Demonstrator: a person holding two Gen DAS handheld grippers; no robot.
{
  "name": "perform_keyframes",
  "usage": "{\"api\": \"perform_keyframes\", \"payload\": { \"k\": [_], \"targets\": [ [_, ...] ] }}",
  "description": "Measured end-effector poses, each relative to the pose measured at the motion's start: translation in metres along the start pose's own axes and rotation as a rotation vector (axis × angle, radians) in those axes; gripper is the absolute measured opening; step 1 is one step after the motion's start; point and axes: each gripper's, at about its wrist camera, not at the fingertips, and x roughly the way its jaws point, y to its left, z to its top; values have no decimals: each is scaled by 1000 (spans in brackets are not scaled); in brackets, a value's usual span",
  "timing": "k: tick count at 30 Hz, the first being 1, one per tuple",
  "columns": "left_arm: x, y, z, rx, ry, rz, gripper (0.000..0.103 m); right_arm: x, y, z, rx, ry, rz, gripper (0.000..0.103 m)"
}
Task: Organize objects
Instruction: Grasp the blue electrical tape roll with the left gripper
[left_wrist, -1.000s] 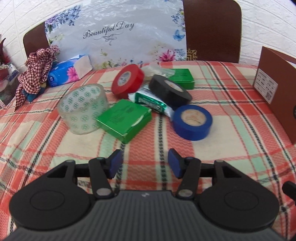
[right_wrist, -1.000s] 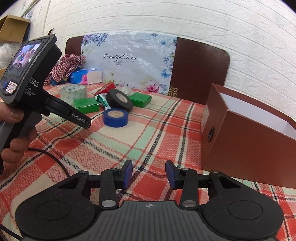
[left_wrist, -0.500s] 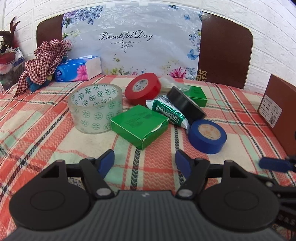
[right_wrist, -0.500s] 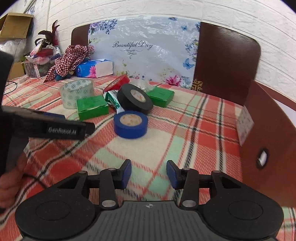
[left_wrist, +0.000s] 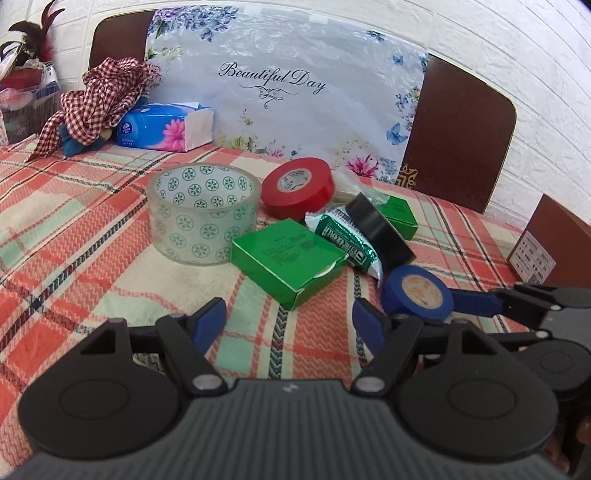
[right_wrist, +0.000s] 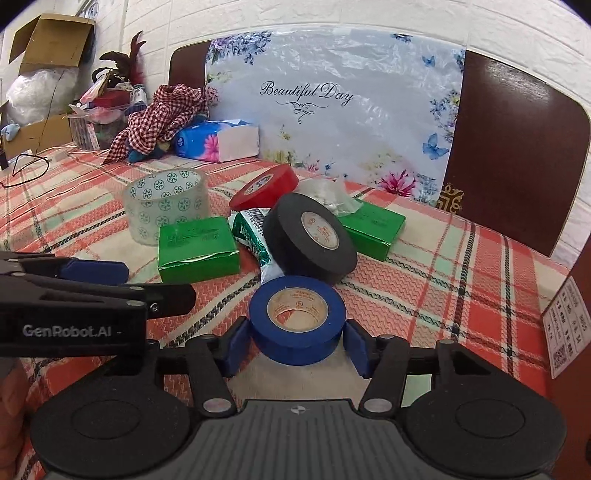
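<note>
A blue tape roll (right_wrist: 297, 318) lies flat on the plaid tablecloth, between the open fingers of my right gripper (right_wrist: 295, 349); it also shows in the left wrist view (left_wrist: 418, 291). Behind it lie a black tape roll (right_wrist: 309, 238), a red tape roll (right_wrist: 264, 187), a clear patterned tape roll (right_wrist: 166, 205), two green boxes (right_wrist: 197, 249) (right_wrist: 371, 225) and a green packet (right_wrist: 251, 230). My left gripper (left_wrist: 290, 323) is open and empty, just in front of the near green box (left_wrist: 290, 260).
A brown cardboard box (left_wrist: 550, 240) stands at the right. A tissue box (left_wrist: 166, 127) and a red checked cloth (left_wrist: 99, 99) lie at the back left. A floral "Beautiful Day" board (left_wrist: 288, 88) leans on brown chairs. Clutter sits far left (right_wrist: 107, 107).
My right gripper has moved forward and left to the blue tape roll, which now sits between its fingers. My left gripper has dropped lower and moved nearer the green box.
</note>
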Motion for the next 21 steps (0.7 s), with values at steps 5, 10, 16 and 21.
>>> {"api": "perform_keyframes", "payload": {
  "k": [5, 10, 16, 21],
  "targets": [
    [1, -3, 0, 27, 8, 8, 80, -37, -10, -28, 38, 11, -28, 55],
    [2, -12, -1, 87, 27, 37, 81, -100, -31, -75, 108, 34, -109, 55],
    [-12, -64, -3, 184, 120, -78, 74, -142, -56, -111, 215, 32, -219, 55],
    [-33, -144, -5, 266, 245, -337, 69, -140, -49, -115, 172, 19, -250, 55]
  ]
}}
